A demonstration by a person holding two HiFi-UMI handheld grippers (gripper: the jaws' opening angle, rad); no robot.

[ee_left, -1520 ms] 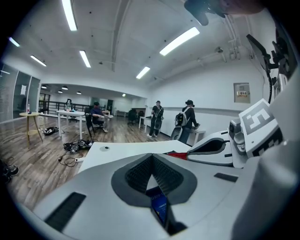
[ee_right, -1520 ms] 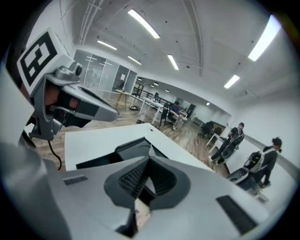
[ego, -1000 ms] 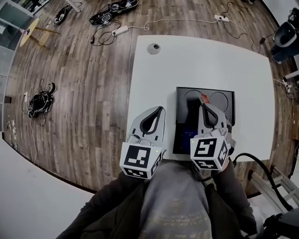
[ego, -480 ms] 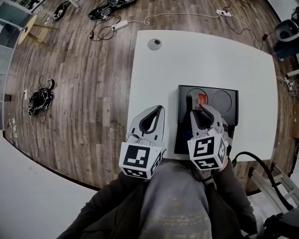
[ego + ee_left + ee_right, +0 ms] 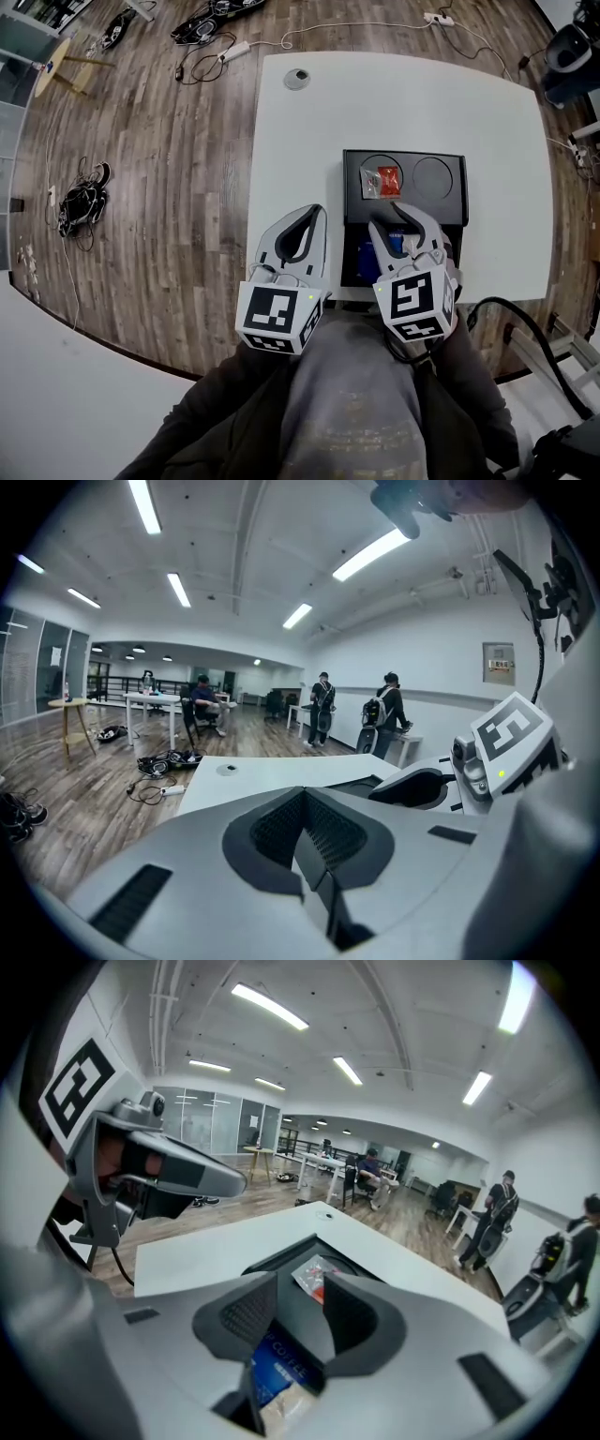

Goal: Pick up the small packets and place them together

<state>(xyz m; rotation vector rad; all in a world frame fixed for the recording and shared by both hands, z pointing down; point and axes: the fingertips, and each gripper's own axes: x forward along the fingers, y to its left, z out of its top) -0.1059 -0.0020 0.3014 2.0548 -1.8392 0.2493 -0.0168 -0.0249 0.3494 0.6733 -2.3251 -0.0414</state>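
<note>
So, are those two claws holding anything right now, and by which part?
Nothing is held. The left gripper is shut and empty; the right gripper has its jaws opening above a blue packet lying in the tray.

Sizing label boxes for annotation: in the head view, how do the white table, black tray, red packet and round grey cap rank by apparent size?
1. white table
2. black tray
3. red packet
4. round grey cap, nearly the packet's size and farther off, so these two are unsure.
</note>
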